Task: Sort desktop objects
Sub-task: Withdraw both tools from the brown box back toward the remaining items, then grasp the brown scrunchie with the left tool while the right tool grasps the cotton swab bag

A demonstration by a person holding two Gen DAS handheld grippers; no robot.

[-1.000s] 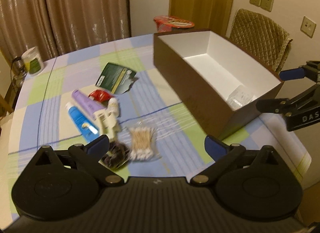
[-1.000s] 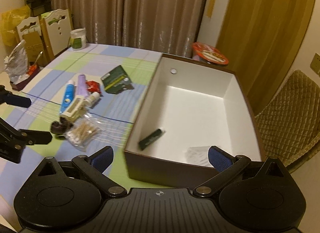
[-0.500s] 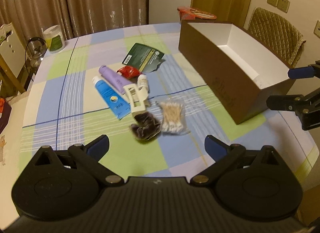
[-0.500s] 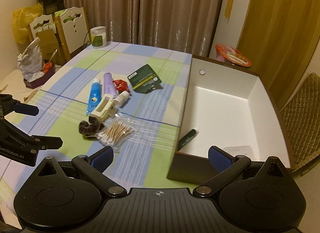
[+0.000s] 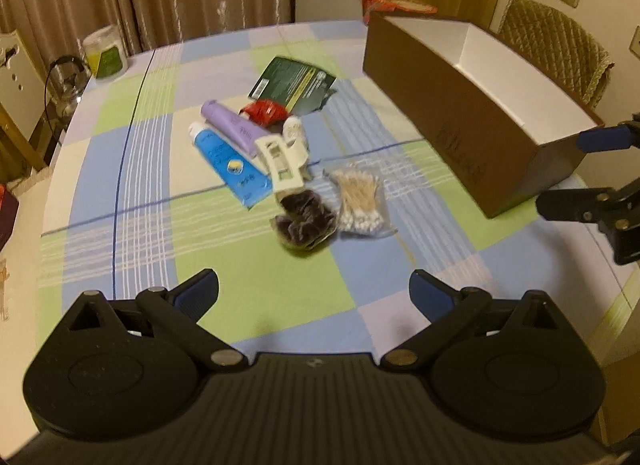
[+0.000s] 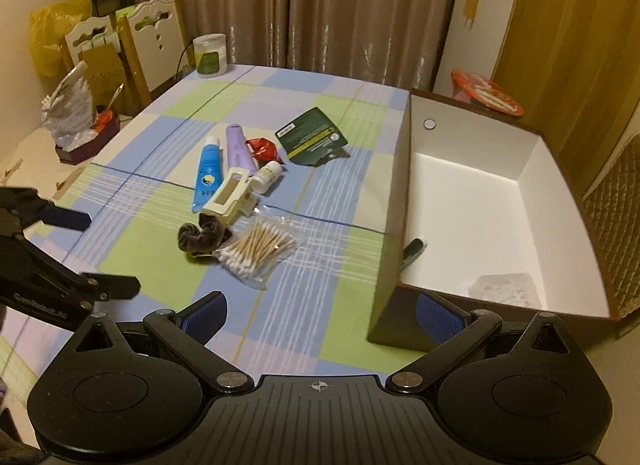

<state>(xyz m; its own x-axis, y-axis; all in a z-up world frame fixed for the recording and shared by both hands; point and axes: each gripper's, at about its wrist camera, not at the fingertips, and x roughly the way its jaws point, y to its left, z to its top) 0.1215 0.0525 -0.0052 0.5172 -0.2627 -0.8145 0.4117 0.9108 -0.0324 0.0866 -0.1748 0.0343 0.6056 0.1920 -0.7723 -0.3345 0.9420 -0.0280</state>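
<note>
Both wide open and empty: left gripper [image 5: 314,289], right gripper [image 6: 320,311]. Lower right, box [image 6: 394,225] wall half-hides a dark tube [image 6: 414,251].

No text is fully legible in either view. The left gripper [image 6: 72,265], seen from the right wrist, carries pale embossed lettering along its lower arm, too blurred to read. The green card [image 6: 313,137] bears a white barcode label and a yellow stripe with print too small to read. The box [image 5: 460,149] shows a faint mark on its brown outer wall, unreadable. The blue tube [image 5: 228,165] has a round emblem and pale print, also illegible. The jar [image 6: 210,55] has a green label, unreadable.
</note>
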